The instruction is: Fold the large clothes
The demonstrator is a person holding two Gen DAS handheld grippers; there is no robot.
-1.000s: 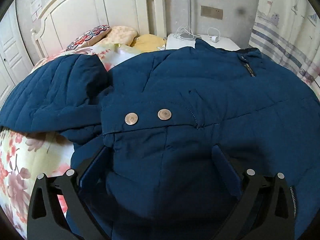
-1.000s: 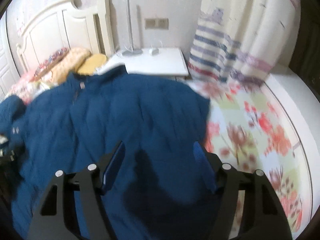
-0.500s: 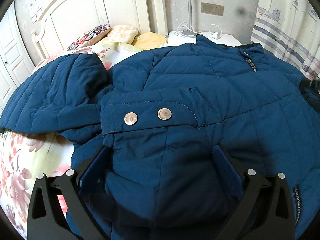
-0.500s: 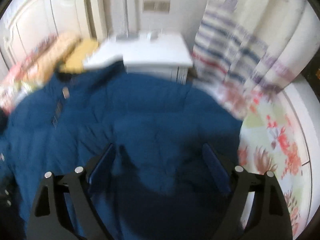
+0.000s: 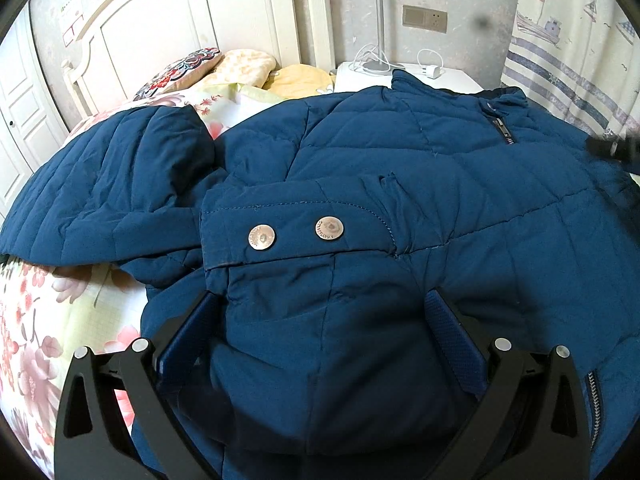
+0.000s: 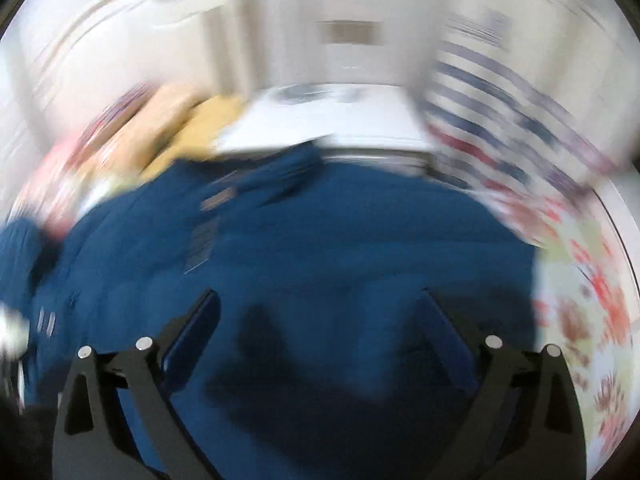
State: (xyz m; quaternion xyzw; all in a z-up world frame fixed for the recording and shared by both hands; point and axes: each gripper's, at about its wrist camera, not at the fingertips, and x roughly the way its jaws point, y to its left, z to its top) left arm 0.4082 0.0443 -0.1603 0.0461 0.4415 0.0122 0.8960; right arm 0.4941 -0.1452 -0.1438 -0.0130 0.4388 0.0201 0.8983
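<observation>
**A:** Largest items first?

**B:** Bed (image 5: 48, 320), floral cover, white headboard (image 5: 168, 20) behind. Navy quilted jacket (image 5: 400, 184), spread flat over most of the bed, collar towards a white nightstand (image 5: 452, 76); one sleeve (image 5: 100, 184) folded across on the left of the left wrist view. Striped curtain (image 5: 568, 60) at right.

**A:** Smaller?

**B:** Pillows (image 5: 244, 66) at the headboard. Pocket flap (image 5: 296, 232) with two metal snaps (image 5: 329, 228), a zip (image 5: 505, 131) near the collar.

**A:** The left tool?

**B:** Left tool (image 5: 320, 328): fingers spread wide, a raised bulge of jacket cloth lying between the blue pads (image 5: 452, 332). Whether the pads press it, I cannot tell.

**A:** The right tool?

**B:** Right tool (image 6: 316, 320): jaws have just been opening, now spread wide above the jacket (image 6: 320, 240), nothing gripped. That view is heavily blurred; its shadow falls on the cloth beneath.
</observation>
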